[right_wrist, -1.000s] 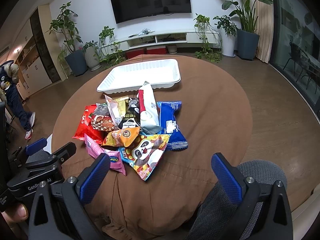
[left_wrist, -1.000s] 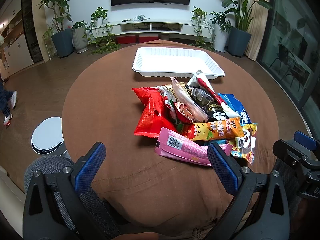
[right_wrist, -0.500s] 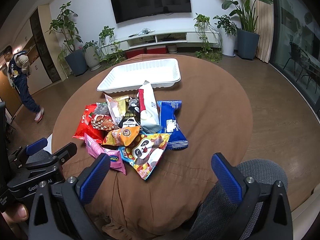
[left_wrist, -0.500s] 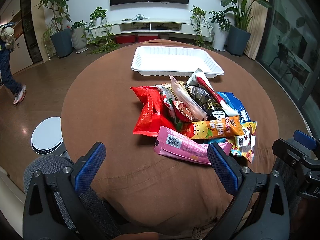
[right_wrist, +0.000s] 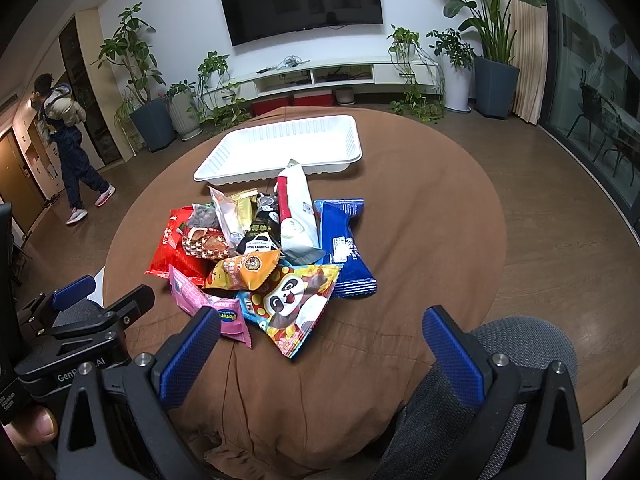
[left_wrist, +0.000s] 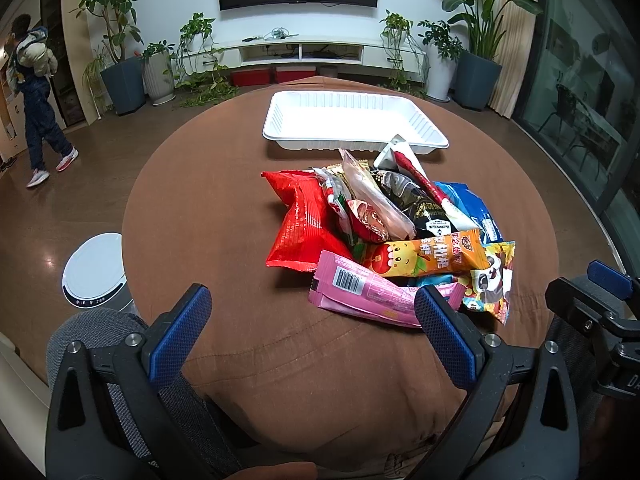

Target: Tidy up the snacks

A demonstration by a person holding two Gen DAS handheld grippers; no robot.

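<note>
Hovering at the near edge of the table [left_wrist: 208, 216], both tools wait before the first pick; left hand-held gripper [left_wrist: 312, 322] is spread wide and empty; right hand-held gripper [right_wrist: 320, 342] likewise released, nothing between its pads; judged step: start of the task, no snack moved yet; one white tray [left_wrist: 280, 128] sits bare at the far side, just beyond the snack pile [left_wrist: 384, 236]; pile is mid-table, packets overlapping; counted about ten: one red bag [left_wrist: 300, 220], one pink packet [left_wrist: 360, 292], one orange packet [left_wrist: 424, 256], one panda packet [right_wrist: 292, 300], one blue packet [right_wrist: 346, 244], one white pouch [right_wrist: 296, 216], the rest small and partly hidden, count unsure; next move likely calls for lowering onto the nearest loose packet, pink or panda, pinching an edge, then carrying it over the pile to the tray.
</note>
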